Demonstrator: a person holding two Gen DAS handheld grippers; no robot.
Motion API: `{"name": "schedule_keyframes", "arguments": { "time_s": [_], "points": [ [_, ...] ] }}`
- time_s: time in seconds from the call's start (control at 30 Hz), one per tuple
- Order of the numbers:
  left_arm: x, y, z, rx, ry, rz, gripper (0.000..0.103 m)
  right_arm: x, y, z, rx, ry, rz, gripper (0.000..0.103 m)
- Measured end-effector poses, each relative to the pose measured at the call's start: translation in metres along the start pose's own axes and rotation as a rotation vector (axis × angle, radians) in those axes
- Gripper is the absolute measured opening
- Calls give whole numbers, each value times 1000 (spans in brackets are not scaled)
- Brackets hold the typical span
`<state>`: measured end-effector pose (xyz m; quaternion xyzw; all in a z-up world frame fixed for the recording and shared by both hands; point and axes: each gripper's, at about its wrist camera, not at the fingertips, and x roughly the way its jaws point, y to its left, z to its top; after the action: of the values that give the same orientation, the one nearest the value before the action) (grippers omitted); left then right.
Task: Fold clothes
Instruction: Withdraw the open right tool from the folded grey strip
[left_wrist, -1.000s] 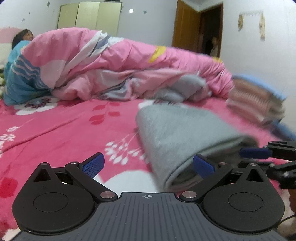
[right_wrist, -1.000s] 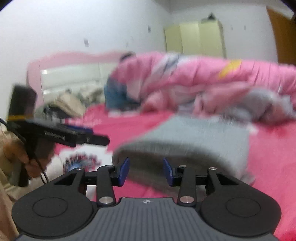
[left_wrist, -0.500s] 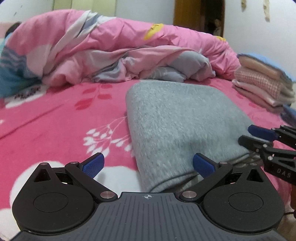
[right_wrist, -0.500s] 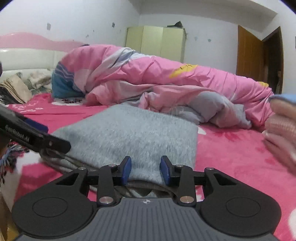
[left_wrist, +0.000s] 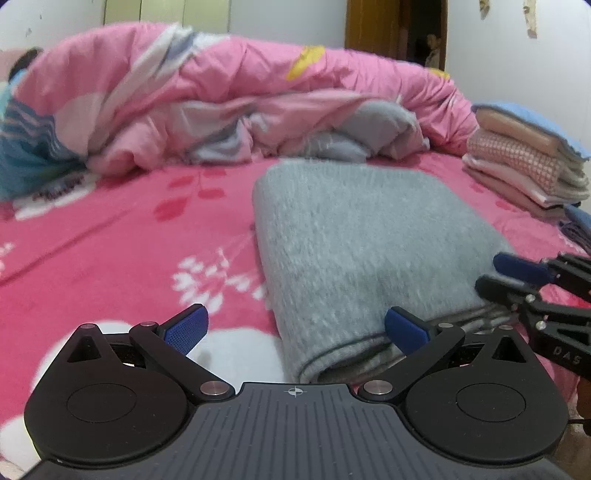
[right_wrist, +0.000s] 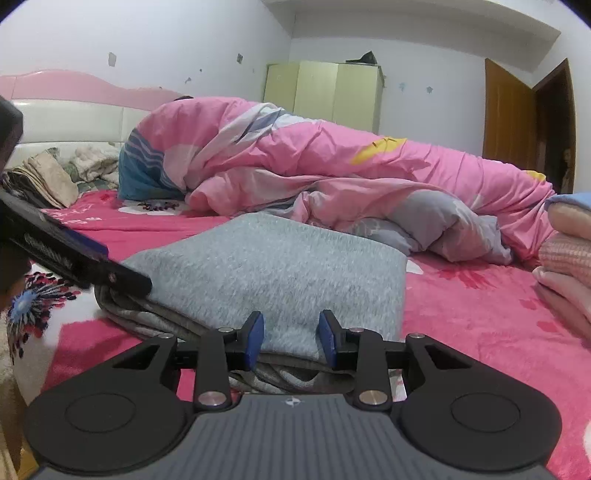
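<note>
- The folded grey garment (left_wrist: 362, 251) lay on the pink bed (left_wrist: 122, 236), its near edge toward both cameras, with the rumpled quilt (left_wrist: 229, 107) behind it and a stack of folded clothes (left_wrist: 524, 166) off to its right.
- The left gripper (left_wrist: 295, 328) had its jaws spread wide; the garment's near left corner sat between them, with the right pad touching or nearly touching the cloth and the left pad over bare bed.
- The right gripper (right_wrist: 291, 336) had its jaws partway apart, straddling the garment's near edge close to its right corner. They seemed close to the cloth, but I could not tell whether the pads pressed on it.
- In the left view the right gripper showed at the garment's right side (left_wrist: 532, 288); in the right view the left gripper's finger lay against the far-left corner (right_wrist: 81, 258).
- My judgement: the step in hand was taking hold of the near edge at both corners, for a further fold or to lift the bundle toward the stack.
- To do it well, each gripper should catch every layer at the edge, not only the top one; loose lower layers showed under the fold in the right view and could slip out.
- Both should close evenly and lift together, so the bundle stays square.
- The soft, thick knit would likely sag between the two holds, so a low, slow lift seemed wise.
</note>
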<state>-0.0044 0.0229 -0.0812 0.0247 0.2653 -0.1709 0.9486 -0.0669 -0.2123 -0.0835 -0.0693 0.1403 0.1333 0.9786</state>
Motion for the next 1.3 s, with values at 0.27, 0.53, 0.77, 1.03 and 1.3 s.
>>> {"name": "schedule_keyframes", "arguments": {
  "time_s": [0.27, 0.53, 0.77, 1.03, 1.3],
  "points": [
    [16, -17, 20, 34, -7, 30, 103, -11, -8, 3, 58, -20, 26, 32],
    [28, -20, 10, 1, 42, 15, 103, -23, -42, 33, 142, -129, -15, 20],
    [29, -22, 7, -32, 53, 15, 103, 3, -39, -7, 107, -26, -44, 20],
    [23, -11, 4, -126, 52, -13, 103, 2, -47, -8, 171, -17, -16, 21],
    [-11, -18, 12, -69, -166, 18, 101, 6, -42, -3, 167, 14, -45, 22]
  ]
}}
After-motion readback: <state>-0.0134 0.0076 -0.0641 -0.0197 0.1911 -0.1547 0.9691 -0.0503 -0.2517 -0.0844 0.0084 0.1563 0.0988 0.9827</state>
